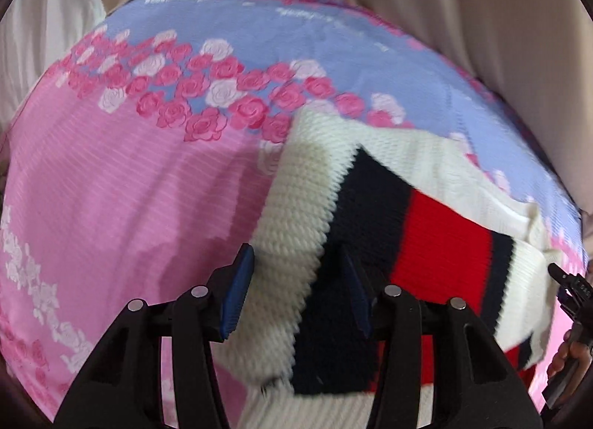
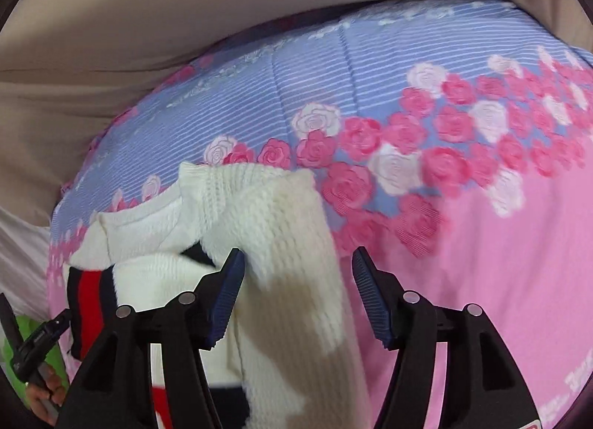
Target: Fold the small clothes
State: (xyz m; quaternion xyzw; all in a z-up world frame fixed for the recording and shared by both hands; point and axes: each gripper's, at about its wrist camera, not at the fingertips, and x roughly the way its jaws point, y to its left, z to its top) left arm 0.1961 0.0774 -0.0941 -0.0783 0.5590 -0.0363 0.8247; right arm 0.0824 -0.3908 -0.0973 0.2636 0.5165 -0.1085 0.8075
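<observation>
A white knit sweater (image 1: 437, 243) with navy and red bands lies folded on a pink and blue rose-print bed sheet (image 1: 111, 188). My left gripper (image 1: 298, 290) hovers open over the sweater's left part, where a white sleeve and a navy band show between its blue pads. In the right wrist view the sweater (image 2: 281, 214) fills the lower left. My right gripper (image 2: 298, 297) stands open above a white sleeve that runs down between its fingers. Neither pair of pads presses on the cloth. Each view shows the other gripper at its edge, held by a hand.
The bed sheet (image 2: 500, 262) spreads wide to the right of the sweater. Beige fabric (image 1: 444, 3) rises behind the far edge of the bed. A bright green thing (image 2: 27, 323) sits at the lower left, by the hand with the other gripper (image 2: 33, 340).
</observation>
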